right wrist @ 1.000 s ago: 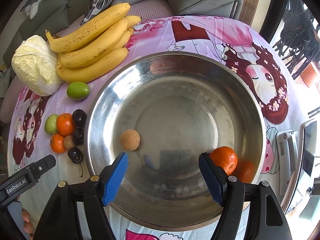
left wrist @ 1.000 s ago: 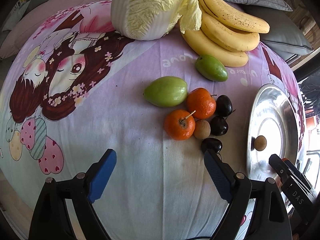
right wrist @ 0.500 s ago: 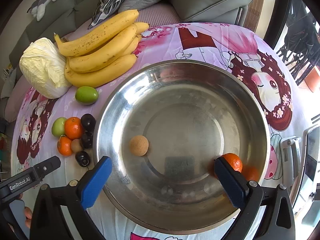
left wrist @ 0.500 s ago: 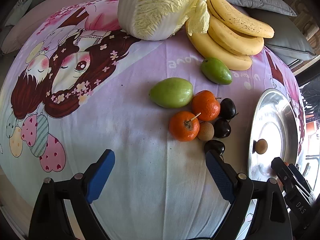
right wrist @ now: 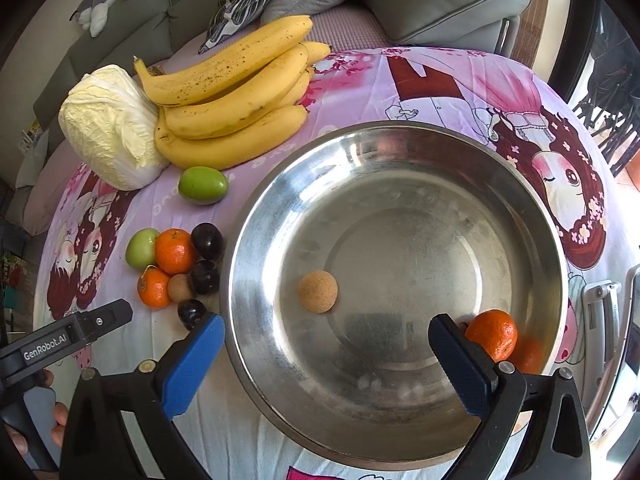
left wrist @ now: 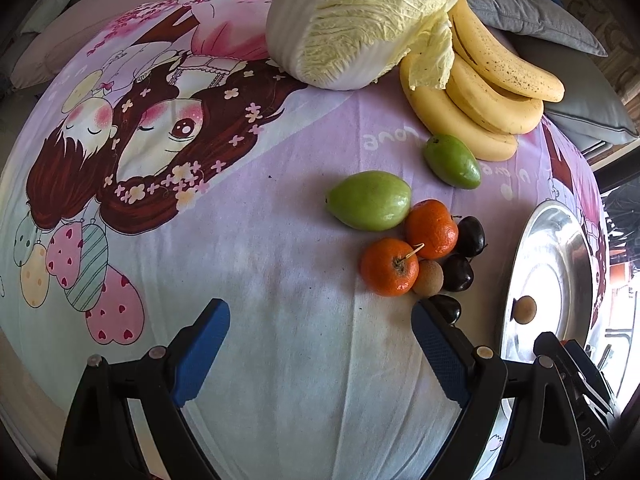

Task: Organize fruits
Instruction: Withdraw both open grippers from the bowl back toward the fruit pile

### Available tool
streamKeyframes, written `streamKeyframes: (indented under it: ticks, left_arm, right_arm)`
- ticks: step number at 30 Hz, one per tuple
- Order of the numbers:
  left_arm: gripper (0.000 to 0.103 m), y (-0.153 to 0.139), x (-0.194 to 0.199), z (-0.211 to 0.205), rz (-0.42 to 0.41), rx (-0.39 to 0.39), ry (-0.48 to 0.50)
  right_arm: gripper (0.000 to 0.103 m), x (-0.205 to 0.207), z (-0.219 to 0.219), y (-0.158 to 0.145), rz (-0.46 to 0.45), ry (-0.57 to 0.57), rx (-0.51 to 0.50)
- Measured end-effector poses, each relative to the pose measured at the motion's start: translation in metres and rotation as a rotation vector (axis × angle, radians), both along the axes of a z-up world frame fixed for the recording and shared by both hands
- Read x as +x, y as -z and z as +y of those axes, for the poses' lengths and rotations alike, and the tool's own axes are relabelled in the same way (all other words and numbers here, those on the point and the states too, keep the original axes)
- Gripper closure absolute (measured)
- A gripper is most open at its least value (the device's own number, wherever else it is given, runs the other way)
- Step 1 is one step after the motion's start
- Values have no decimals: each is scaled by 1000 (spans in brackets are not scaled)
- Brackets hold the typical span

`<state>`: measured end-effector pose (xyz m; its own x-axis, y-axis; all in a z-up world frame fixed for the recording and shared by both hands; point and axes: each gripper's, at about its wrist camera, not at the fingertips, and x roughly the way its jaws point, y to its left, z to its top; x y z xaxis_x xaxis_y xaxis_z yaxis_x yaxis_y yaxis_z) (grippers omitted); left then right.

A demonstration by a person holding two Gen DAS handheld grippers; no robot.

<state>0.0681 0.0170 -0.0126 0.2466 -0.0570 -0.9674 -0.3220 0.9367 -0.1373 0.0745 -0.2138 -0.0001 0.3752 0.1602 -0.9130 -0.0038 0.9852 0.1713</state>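
Observation:
A steel bowl [right wrist: 400, 152] holds a tan round fruit [right wrist: 318, 291] and an orange [right wrist: 493, 332] near its right wall. My right gripper [right wrist: 326, 350] is open and empty above the bowl's near side. Left of the bowl lies a cluster: two oranges [left wrist: 431, 229] [left wrist: 389, 267], a green fruit [left wrist: 370, 200], a small brown fruit [left wrist: 429, 278] and three dark plums [left wrist: 471, 236]. My left gripper [left wrist: 320, 340] is open and empty, just short of the cluster; its right finger is next to the nearest plum [left wrist: 448, 307]. The bowl [left wrist: 560, 224] shows at the right.
A bunch of bananas [right wrist: 236, 92], a pale cabbage [right wrist: 108, 128] and a second green fruit [right wrist: 203, 185] lie at the back of the cartoon-print cloth [left wrist: 200, 200]. Grey sofa cushions [right wrist: 440, 0] stand behind the table. A metal object [right wrist: 600, 312] lies right of the bowl.
My right gripper has opened wider and drawn back from the bowl; the orange lies free by the bowl's wall. My left gripper has shifted left and slightly closer to the cluster.

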Motion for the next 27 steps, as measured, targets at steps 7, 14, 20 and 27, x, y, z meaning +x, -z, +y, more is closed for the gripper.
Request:
streamKeyframes:
  ticks: [7,14,20,27]
  left_arm:
    - [11,-6,-3,38,-25,4,-73]
    - [11,-3,-3,68,-24,-24,-118]
    - [11,2,0,90,-24,-45,-131]
    - [7,4,11,98,-53,-109,-127]
  right_arm:
    - [0,-1,24,-5,-5,-72,23]
    - [0,4,52,-10,-6,-140,39]
    - [0,11,74,-9,13,-179,58]
    - [0,15,89,6,80,-238,66]
